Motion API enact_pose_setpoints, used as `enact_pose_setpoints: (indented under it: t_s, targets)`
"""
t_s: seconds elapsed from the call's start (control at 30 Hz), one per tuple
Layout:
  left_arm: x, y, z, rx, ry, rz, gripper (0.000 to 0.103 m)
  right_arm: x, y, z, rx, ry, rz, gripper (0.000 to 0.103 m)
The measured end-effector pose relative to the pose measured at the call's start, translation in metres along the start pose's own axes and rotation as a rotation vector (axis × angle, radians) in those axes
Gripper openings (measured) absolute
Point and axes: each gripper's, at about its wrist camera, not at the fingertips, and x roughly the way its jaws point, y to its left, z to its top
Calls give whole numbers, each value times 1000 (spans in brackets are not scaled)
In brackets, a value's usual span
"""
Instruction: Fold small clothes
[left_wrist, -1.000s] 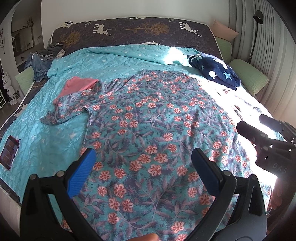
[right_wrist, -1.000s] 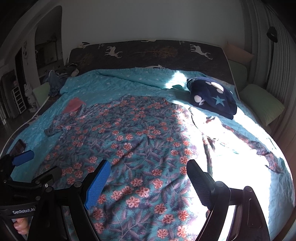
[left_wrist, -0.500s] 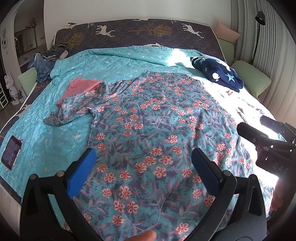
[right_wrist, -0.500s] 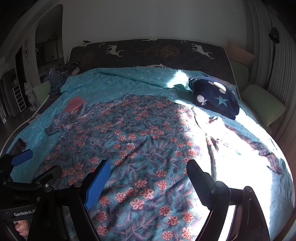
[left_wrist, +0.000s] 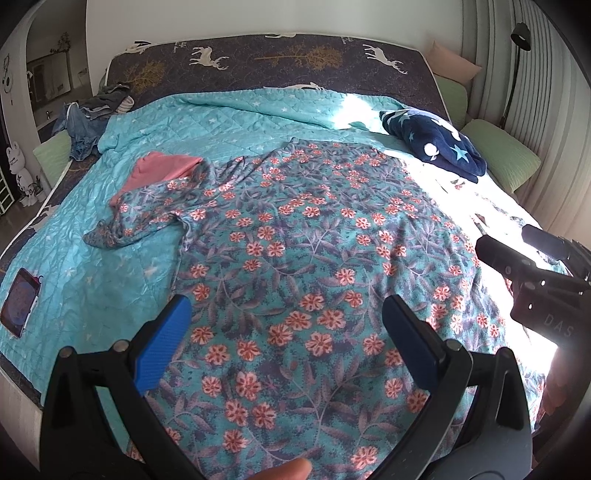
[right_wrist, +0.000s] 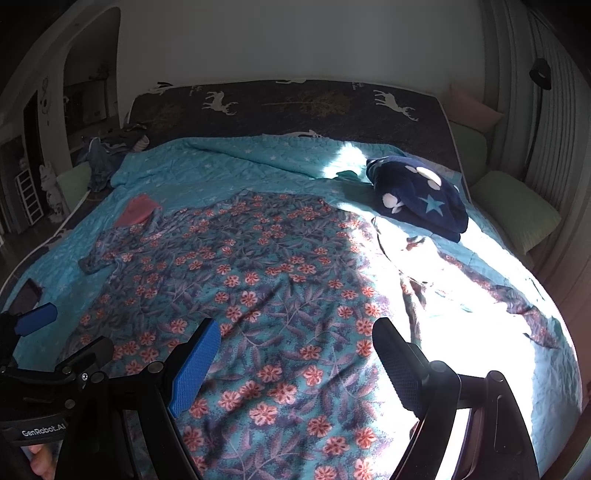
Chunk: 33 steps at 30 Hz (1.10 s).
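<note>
A large teal garment with pink flowers (left_wrist: 306, 236) lies spread flat on the bed, one sleeve stretched out to the left (left_wrist: 122, 225). It also shows in the right wrist view (right_wrist: 258, 280), its right side in bright sun. My left gripper (left_wrist: 288, 332) is open and empty, hovering over the garment's near part. My right gripper (right_wrist: 295, 354) is open and empty, also above the near part. The right gripper shows at the right edge of the left wrist view (left_wrist: 535, 266). The left gripper shows at the lower left of the right wrist view (right_wrist: 37, 325).
A pink cloth (left_wrist: 159, 170) lies under the sleeve end. A navy star blanket (left_wrist: 436, 144) sits at the far right. A phone (left_wrist: 20, 301) lies near the bed's left edge. Jeans (left_wrist: 85, 125) are piled far left. Green pillows (left_wrist: 498, 155) line the right side.
Both grippers have risen or pulled back slightly, so the garment sits a little lower in both views. Both stay open and empty; the garment has not moved.
</note>
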Motion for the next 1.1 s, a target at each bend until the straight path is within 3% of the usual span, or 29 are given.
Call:
enact_pose_setpoints:
  t_s: [0.17,0.37,0.8,0.9,1.1]
  targets:
    - [1,2,-1,1,-4,10,102,3,2,2,-1,11,0,86]
    - [4,8,0,-16,2,12,102,6,7,3,-23,-5,-89,86]
    - [12,20,1,-32,12,28,102,14,18,-1,-65,51,-25,86]
    - [18,42,11,-71,3,66,102,14,17,0,-73,52,2,86]
    - [49,148,39,-310,18,165,102,20,18,11,-79,94,191,86]
